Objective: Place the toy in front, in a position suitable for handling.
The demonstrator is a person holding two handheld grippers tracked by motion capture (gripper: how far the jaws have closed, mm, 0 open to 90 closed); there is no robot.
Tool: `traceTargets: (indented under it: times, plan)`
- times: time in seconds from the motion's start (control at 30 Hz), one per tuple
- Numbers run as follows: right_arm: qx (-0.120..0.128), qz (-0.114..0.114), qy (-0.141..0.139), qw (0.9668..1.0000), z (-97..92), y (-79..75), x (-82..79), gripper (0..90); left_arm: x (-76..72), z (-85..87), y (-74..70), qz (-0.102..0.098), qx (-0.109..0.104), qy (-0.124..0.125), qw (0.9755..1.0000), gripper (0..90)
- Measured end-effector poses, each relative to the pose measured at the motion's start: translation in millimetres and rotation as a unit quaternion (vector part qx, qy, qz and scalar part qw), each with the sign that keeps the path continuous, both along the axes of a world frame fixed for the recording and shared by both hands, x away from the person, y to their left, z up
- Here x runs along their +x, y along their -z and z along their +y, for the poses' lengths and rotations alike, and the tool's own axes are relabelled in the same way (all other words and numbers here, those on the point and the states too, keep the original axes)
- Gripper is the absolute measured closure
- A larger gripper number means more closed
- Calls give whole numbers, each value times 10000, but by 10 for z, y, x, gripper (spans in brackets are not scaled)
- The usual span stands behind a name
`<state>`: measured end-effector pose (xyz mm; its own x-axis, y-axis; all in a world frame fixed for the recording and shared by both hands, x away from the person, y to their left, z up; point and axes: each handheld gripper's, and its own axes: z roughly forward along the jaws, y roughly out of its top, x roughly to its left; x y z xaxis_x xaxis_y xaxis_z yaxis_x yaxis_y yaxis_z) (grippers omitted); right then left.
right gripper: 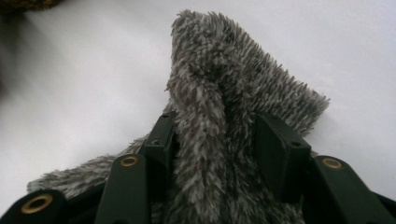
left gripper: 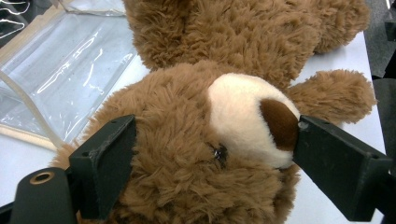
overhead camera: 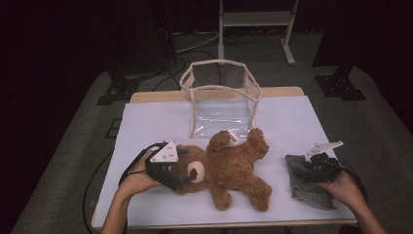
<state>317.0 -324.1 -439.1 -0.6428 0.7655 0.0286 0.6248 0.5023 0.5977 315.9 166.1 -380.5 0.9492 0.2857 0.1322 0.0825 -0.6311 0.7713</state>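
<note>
A brown teddy bear (overhead camera: 229, 168) lies on its back mid-tabletop (overhead camera: 146, 126). The left tool (overhead camera: 171, 171) clamps its head, steadying it. At three o'clock, the right tool (overhead camera: 308, 169) straddles a ridge of grey fleece cloth (overhead camera: 303, 187), jaws parted, apparently without pinching. A clear bag (overhead camera: 221, 100) waits at twelve o'clock. The bear's eyes are hard to see.

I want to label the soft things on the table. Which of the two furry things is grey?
The grey one is the small fuzzy cloth at the right gripper. The other, a teddy bear, is brown and far larger.
</note>
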Motion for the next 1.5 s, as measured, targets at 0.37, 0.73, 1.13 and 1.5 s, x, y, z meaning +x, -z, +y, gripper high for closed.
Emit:
traceTargets:
  times: [0.37,0.73,1.13,1.5]
  plan:
    - [669,50,-346,9971,53,-145,6,806,19,-38,38,66,90,-1,9999,115]
    - [1432,-813,-2061,9646,1076,-914,-109,804,52,-83,51,82,11,-67,9999,153]
    - [1076,-764,-2716,9533,1653,-644,-87,803,15,-41,9,-88,38,-13,10000,131]
    - [1026,-494,-2239,9679,1140,-384,-196,801,4,1,68,140,39,138,9998,243]
